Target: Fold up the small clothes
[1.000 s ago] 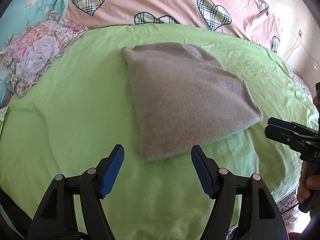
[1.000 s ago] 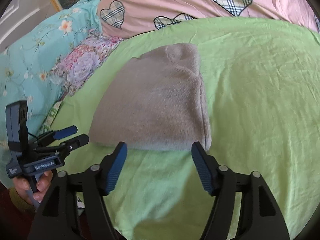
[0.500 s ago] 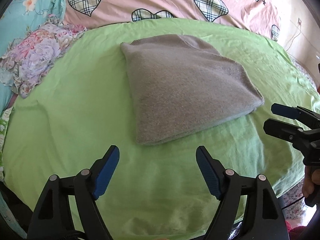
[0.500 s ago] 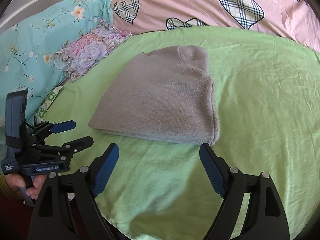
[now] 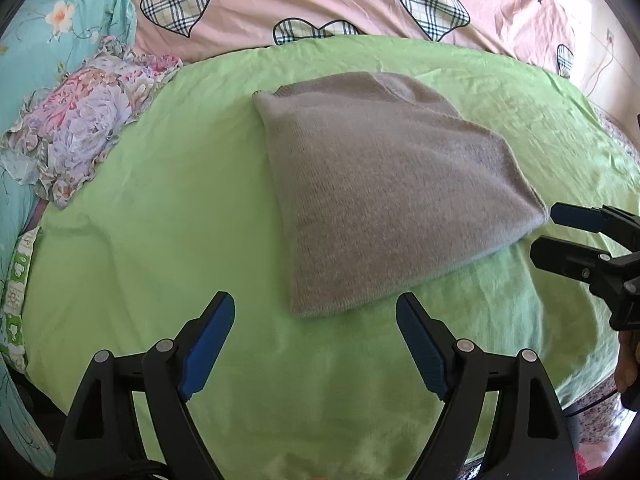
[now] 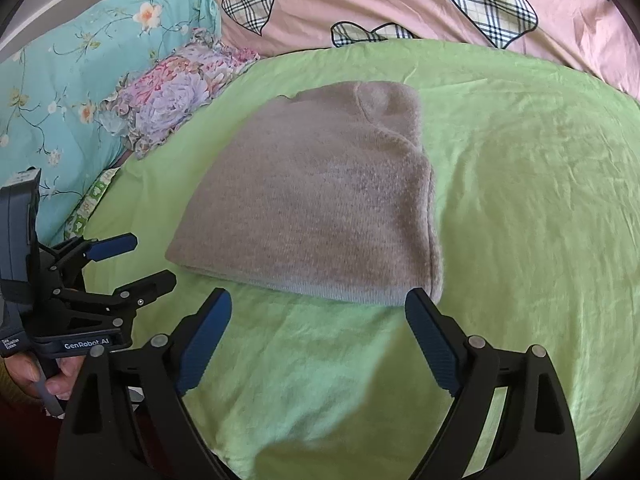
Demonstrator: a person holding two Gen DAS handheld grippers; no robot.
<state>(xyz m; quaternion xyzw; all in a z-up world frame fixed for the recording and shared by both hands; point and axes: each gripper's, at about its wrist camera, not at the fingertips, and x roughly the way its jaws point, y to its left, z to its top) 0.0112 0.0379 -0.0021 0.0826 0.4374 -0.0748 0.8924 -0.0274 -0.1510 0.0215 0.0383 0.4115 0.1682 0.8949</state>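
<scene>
A grey knitted garment (image 5: 384, 184) lies folded in a flat, neat packet on the green sheet (image 5: 160, 208); it also shows in the right wrist view (image 6: 320, 200). My left gripper (image 5: 316, 332) is open and empty, just short of the packet's near corner. My right gripper (image 6: 318, 332) is open and empty, just short of the packet's near edge. Each gripper shows in the other's view, the right one at the packet's right corner (image 5: 560, 232), the left one at the packet's left (image 6: 132, 260), both with jaws apart.
A pink quilt with plaid hearts (image 5: 320, 0) lies behind the sheet. A floral cushion (image 5: 80, 128) and a turquoise flowered pillow (image 6: 80, 80) lie at the left. The sheet's near edge drops off the bed below the grippers.
Both grippers drew back from the garment and opened a little wider half a second ago, then edged closer to it again. The garment has not moved.
</scene>
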